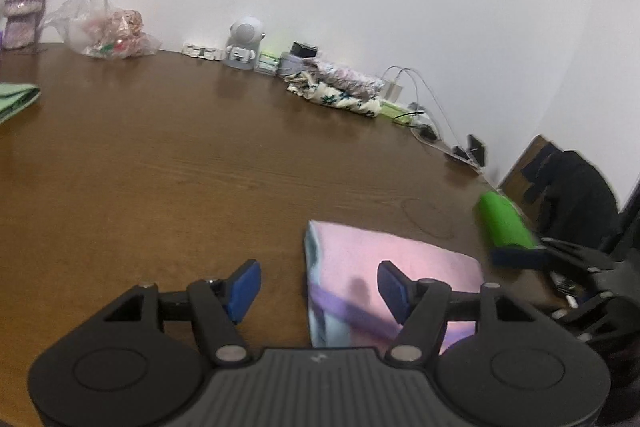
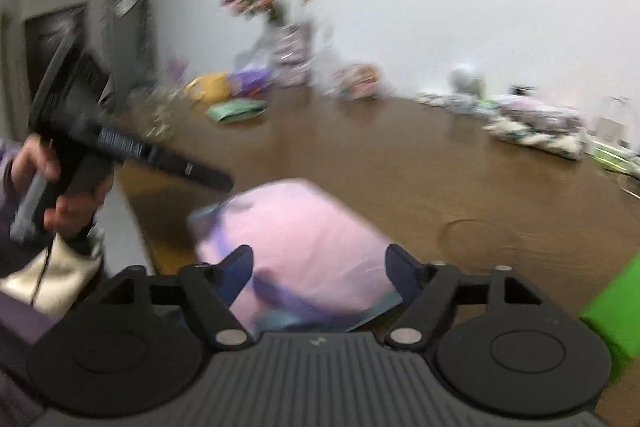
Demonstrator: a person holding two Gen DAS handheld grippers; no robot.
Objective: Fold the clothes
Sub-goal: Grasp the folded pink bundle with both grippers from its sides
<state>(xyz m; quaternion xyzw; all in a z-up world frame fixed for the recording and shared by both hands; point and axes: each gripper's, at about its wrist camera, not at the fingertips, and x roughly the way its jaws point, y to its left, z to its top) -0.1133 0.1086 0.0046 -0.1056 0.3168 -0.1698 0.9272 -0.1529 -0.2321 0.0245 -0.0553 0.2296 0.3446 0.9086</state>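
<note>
We have let go with both the left gripper (image 1: 318, 287) and the right gripper (image 2: 318, 277), and the folded pink cloth (image 1: 384, 267) lies on the brown table (image 1: 180, 167) below them, so a bump from our blue fingers (image 2: 240, 273) might flip it open.

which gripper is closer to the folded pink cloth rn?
Right, narrowly. The right gripper hangs open directly over the folded pink cloth. The left gripper is open astride its left edge, one finger above bare table.
</note>
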